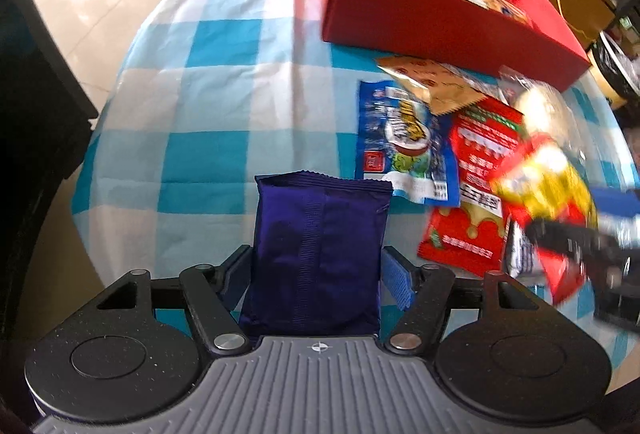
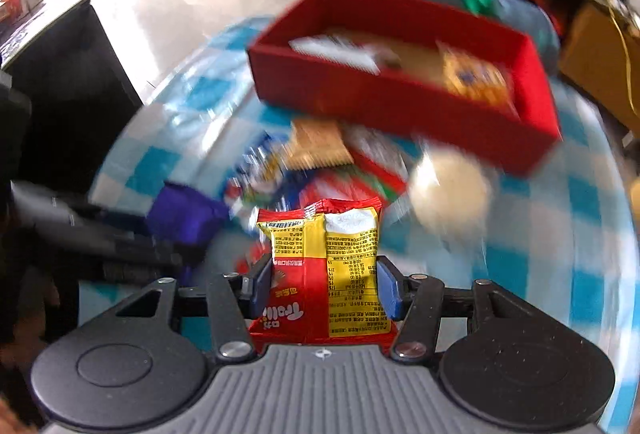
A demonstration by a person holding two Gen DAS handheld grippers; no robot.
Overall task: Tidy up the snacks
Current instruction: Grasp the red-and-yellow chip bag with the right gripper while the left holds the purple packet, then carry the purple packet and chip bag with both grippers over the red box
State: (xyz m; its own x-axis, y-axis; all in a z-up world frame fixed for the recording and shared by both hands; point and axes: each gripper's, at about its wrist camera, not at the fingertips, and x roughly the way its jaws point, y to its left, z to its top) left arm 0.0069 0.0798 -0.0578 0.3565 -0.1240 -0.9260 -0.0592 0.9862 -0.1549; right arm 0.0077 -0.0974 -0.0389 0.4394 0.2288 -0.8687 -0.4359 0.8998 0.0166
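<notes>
Clamping a purple packet [image 1: 318,254] in my left gripper [image 1: 318,274], I hold a red-and-yellow packet [image 2: 324,274] in my right gripper [image 2: 324,290]; the red box [image 2: 404,102] sits ahead, beyond loose snacks [image 1: 404,142] on the counter [image 1: 224,94].

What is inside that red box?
The red box holds a white packet and an orange-yellow cracker pack on its tan floor. The near wall hides whatever lies against it.
</notes>
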